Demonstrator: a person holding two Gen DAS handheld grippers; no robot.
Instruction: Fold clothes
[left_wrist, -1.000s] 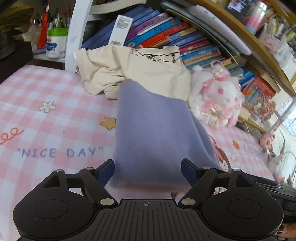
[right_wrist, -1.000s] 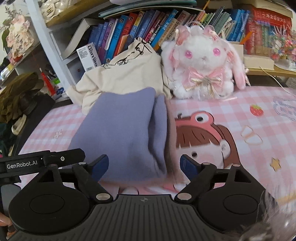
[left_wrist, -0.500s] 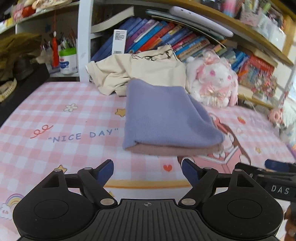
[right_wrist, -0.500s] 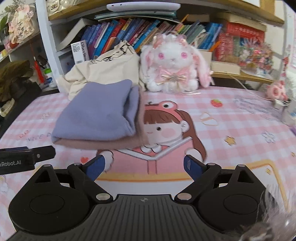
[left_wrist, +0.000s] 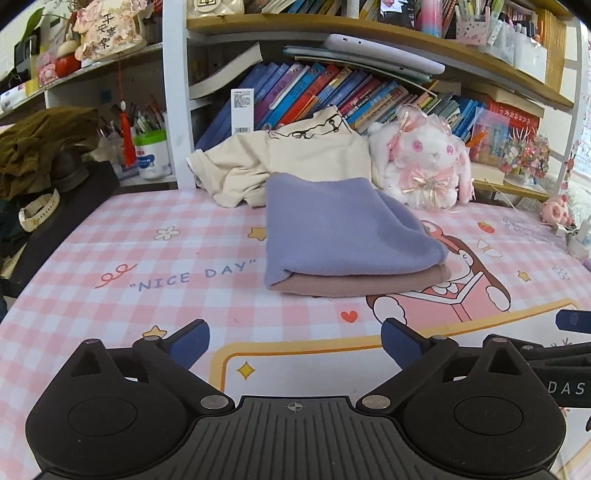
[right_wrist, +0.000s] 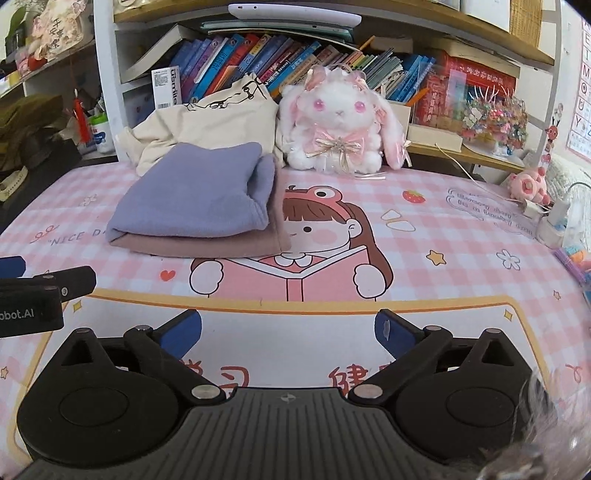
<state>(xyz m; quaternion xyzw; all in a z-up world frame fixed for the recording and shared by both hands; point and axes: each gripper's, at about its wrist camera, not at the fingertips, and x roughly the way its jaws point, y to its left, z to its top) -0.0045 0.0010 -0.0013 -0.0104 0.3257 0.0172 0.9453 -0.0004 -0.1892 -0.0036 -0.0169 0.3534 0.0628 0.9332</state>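
A folded purple garment (left_wrist: 343, 229) lies on top of a folded dusty-pink garment (left_wrist: 362, 284) on the pink checked table cover (left_wrist: 147, 266). The stack also shows in the right wrist view, purple (right_wrist: 195, 199) over pink (right_wrist: 207, 245). A crumpled cream shirt (left_wrist: 295, 155) lies behind the stack against the books; it shows in the right wrist view too (right_wrist: 207, 118). My left gripper (left_wrist: 295, 341) is open and empty, well short of the stack. My right gripper (right_wrist: 288, 330) is open and empty, to the right of the left one.
A white plush rabbit (left_wrist: 424, 166) sits right of the cream shirt. Bookshelves (left_wrist: 332, 92) run along the back. A dark bundle and a watch (left_wrist: 37, 214) lie at the left edge. A small pink toy and cables (right_wrist: 532, 188) sit at the right.
Both grippers have drawn back from the folded stack toward the table's front. The stack lies let go and more of the table cover shows in front of it.
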